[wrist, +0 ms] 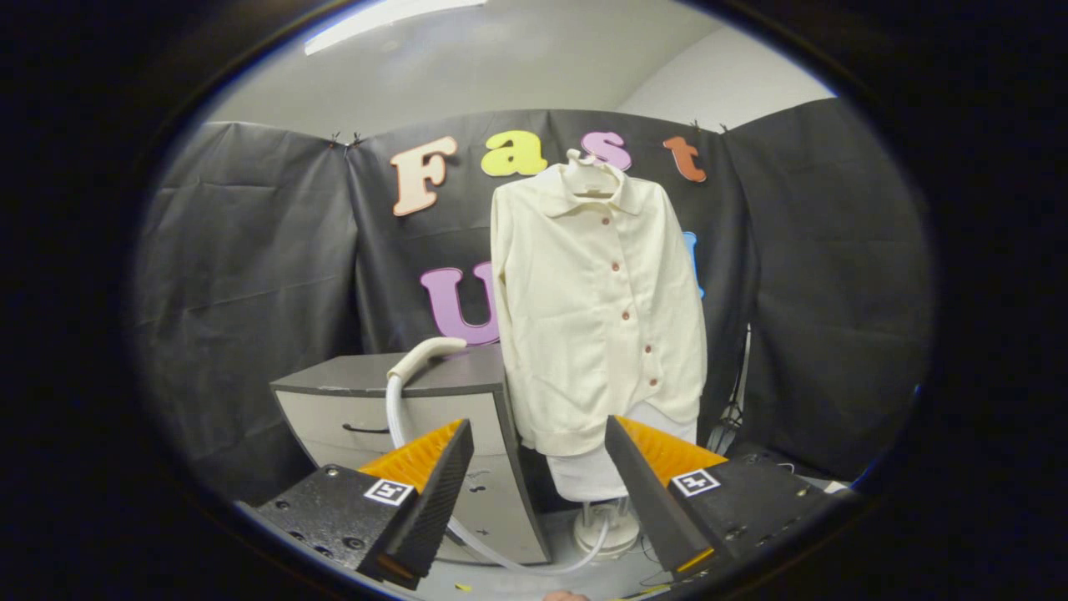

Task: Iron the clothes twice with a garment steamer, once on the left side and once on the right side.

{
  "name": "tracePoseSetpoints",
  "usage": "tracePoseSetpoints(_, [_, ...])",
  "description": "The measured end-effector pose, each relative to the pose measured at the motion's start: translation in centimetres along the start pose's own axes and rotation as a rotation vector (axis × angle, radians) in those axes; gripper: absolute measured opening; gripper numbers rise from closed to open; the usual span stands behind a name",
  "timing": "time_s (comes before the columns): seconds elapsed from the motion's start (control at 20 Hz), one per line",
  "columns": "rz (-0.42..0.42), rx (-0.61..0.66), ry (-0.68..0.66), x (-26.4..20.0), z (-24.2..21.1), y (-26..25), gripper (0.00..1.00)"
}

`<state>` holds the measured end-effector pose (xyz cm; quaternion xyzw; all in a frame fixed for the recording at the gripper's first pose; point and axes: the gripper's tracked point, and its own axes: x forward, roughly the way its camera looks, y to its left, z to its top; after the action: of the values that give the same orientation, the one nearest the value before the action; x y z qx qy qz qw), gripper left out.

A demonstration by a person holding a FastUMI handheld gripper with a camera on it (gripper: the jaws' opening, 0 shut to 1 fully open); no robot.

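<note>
1. Cream button-up cardigan [596, 309]: soft knit, ribbed hem, small round buttons, hung on a white hanger [589, 177] far ahead of the fingers. Likely to swing or slip off if pushed hard.
2. Grey drawer cabinet [409, 417], left of the garment: boxy and hard-edged. Could knock an arm reaching across.
3. Gripper [538, 484]: spread wide, holding nothing, wedge-shaped fingers with ribbed inner faces.
4. Steamer head [424, 354] on the cabinet top: smooth curved white plastic. May roll or slide from a shallow pinch.
5. Hose [492, 547]: clear, flexible, looping down to the floor. Could snag on the round stand base [602, 527].
</note>
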<state>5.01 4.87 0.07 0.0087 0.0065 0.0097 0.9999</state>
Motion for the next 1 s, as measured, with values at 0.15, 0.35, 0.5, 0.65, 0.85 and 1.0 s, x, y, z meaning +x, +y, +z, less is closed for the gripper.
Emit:
tracePoseSetpoints(0.15, [0.013, -0.007, -0.008, 1.6, 0.2, 1.6, 0.97])
tracePoseSetpoints(0.35, [0.049, -0.017, 0.006, 4.7, 0.5, 4.6, 0.97])
tracePoseSetpoints(0.5, [0.089, -0.024, 0.026, 7.5, 0.6, 7.2, 0.97])
tracePoseSetpoints(0.65, [0.119, -0.033, 0.056, 10.4, 0.3, 10.0, 0.97])
tracePoseSetpoints(0.85, [0.146, -0.058, 0.072, 14.6, 0.3, 13.7, 0.97])
tracePoseSetpoints(1.0, [0.161, -0.064, 0.084, 18.1, 0.3, 16.3, 0.97])
